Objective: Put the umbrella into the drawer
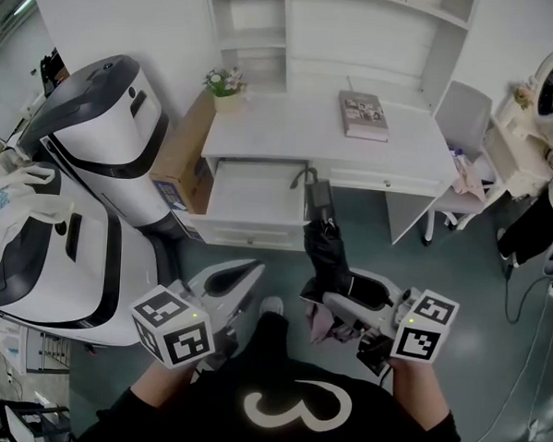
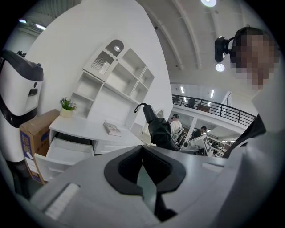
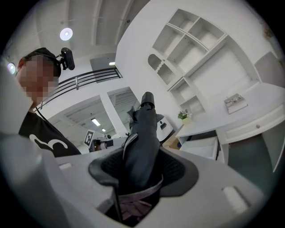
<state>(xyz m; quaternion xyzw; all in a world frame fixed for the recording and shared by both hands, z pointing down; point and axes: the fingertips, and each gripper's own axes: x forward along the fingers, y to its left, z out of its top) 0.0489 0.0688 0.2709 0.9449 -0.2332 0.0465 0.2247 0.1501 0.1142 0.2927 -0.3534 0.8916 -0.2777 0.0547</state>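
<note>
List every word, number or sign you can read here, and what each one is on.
"3": white, on the person's black shirt.
Cardboard box: print too blurred to read.
Book: cover print too small.
White bag: bluish print, unreadable.
Marker cubes: square codes, no words.

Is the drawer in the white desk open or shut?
Open. The drawer sticks out from under the desk, and you can see its white inside from above.
</note>
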